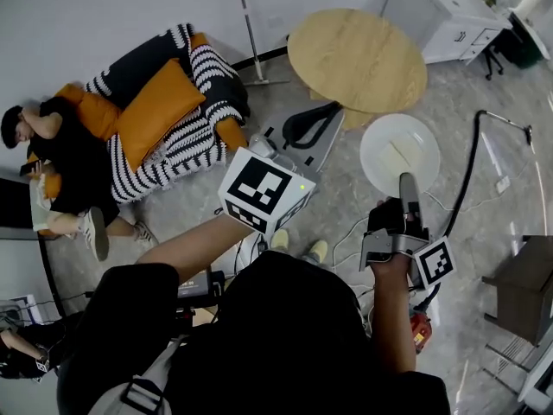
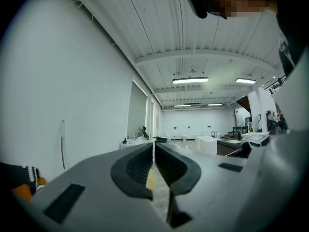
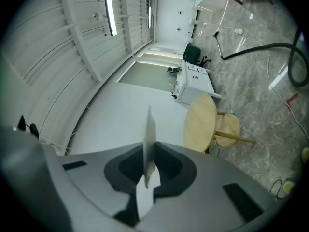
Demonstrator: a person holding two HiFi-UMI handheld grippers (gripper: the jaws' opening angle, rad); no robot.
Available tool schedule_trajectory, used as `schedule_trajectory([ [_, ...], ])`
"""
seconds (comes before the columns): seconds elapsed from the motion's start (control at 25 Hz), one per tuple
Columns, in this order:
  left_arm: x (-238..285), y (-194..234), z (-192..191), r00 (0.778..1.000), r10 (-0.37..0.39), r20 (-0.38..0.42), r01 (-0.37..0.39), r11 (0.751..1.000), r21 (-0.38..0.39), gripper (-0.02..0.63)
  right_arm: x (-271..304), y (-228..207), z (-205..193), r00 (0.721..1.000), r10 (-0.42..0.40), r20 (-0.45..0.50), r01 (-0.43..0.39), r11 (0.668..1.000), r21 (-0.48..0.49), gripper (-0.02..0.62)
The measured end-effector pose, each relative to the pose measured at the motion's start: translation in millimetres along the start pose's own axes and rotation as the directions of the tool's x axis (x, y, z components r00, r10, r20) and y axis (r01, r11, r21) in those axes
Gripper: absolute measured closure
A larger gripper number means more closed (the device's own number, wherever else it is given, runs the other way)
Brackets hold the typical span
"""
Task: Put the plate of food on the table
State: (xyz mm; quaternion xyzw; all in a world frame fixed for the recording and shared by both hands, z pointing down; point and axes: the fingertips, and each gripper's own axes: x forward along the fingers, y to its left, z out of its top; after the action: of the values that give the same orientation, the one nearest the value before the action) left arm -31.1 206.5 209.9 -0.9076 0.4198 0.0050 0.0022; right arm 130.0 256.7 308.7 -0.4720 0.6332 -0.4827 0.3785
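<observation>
In the head view, my right gripper is shut on the near rim of a white plate that carries a pale slab of food. The plate hangs level over the floor, just short of the round wooden table. In the right gripper view the plate shows edge-on, pinched in my right gripper, with the table beyond. My left gripper reaches forward at the left of the plate, behind its marker cube. Its own view shows my left gripper with jaws together and nothing between them.
A striped and orange sofa with a person lying on it fills the left. A white cabinet stands behind the table. A black cable loops over the stone floor, dark furniture sits at the right, and a small stool stands by the table.
</observation>
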Motion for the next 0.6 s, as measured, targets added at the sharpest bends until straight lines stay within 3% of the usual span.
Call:
schedule_trajectory([
  [0.6, -34, 29, -2, 1.0, -0.002, 0.026, 0.002, 1.0, -0.016, 0.588, 5, 7, -38, 1.0, -0.008, 0.008, 0.008, 0.999, -0.034, 0.567],
])
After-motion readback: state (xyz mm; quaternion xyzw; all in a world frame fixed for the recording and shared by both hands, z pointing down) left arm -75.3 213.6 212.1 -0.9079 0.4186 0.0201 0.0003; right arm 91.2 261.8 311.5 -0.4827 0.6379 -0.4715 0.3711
